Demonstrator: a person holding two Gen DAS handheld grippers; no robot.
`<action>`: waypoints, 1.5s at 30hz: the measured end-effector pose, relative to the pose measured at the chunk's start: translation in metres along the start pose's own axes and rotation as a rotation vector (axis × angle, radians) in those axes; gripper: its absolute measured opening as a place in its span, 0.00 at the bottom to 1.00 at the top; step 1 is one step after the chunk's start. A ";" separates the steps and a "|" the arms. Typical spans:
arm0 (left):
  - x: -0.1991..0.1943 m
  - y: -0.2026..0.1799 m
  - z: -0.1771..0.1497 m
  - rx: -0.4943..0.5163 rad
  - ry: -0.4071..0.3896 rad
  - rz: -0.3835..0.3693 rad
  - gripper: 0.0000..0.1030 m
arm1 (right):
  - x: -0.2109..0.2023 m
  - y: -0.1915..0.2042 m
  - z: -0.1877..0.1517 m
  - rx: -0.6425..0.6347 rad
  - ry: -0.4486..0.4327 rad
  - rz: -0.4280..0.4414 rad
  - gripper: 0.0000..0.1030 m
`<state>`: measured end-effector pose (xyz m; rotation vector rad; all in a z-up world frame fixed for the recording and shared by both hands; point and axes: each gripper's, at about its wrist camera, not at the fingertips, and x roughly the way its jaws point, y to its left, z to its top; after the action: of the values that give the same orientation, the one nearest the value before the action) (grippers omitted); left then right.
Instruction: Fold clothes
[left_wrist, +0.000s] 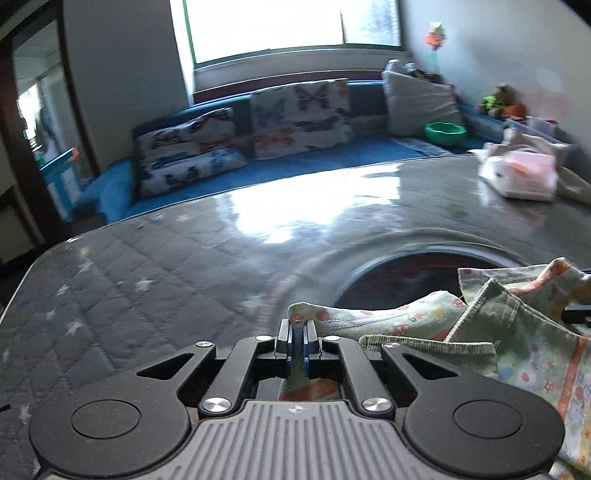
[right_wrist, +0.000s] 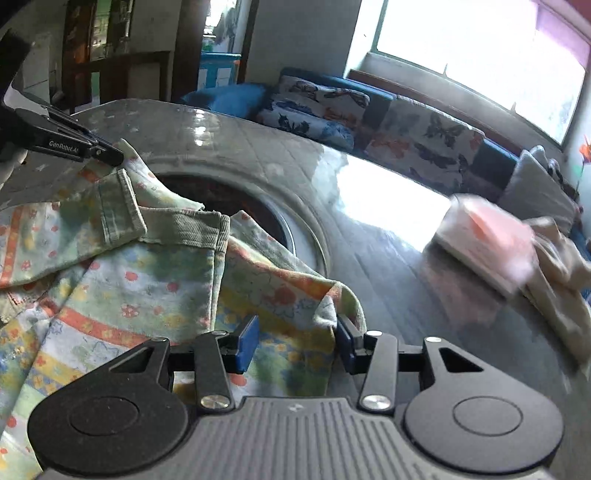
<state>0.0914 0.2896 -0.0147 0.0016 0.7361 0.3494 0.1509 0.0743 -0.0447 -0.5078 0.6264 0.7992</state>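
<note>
One floral-print garment (right_wrist: 147, 280), pale green with orange bands and small red flowers, lies rumpled on the quilted grey table cover (left_wrist: 129, 280); in the right wrist view it fills the field from 7 to 11 o'clock and partly overhangs the one dark round opening (right_wrist: 236, 206) in the table. Two ribbed green cuffs show on it, one (right_wrist: 122, 206) at 10 o'clock, the other (right_wrist: 218, 229) just beside it toward centre.

Two grippers. Left gripper (left_wrist: 297, 341): jaws drawn together, pinching a corner of the garment; a fold of printed cloth stands up between the blue pads. In the right wrist view the same gripper (right_wrist: 110, 155) sits at 10 o'clock, its tip on the garment's far edge. Right gripper (right_wrist: 297, 341): jaws spread wide, blue pads well apart, cloth lying between them; the right-hand pad touches a raised hem, nothing clamped.

One folded pink-and-white stack (right_wrist: 487, 240) at 3 o'clock, blurred, resting against one beige cloth (right_wrist: 557, 273) at the table's edge.

Beyond the table: one blue bench (left_wrist: 332, 155), three butterfly-print cushions (left_wrist: 299, 114), one grey cushion (left_wrist: 417, 103), one green bowl (left_wrist: 445, 131), one bright window (left_wrist: 291, 26).
</note>
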 end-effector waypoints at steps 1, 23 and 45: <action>0.003 0.004 0.000 -0.012 0.011 0.007 0.06 | 0.003 0.001 0.004 0.002 0.001 0.001 0.43; -0.050 -0.058 -0.030 0.095 0.032 -0.244 0.27 | -0.017 0.052 0.029 0.044 -0.011 0.200 0.38; -0.134 0.049 -0.057 -0.321 -0.166 -0.065 0.01 | -0.033 0.096 0.028 -0.039 -0.012 0.271 0.36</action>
<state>-0.0531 0.2865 0.0373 -0.2928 0.5083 0.3975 0.0667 0.1325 -0.0198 -0.4583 0.6782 1.0718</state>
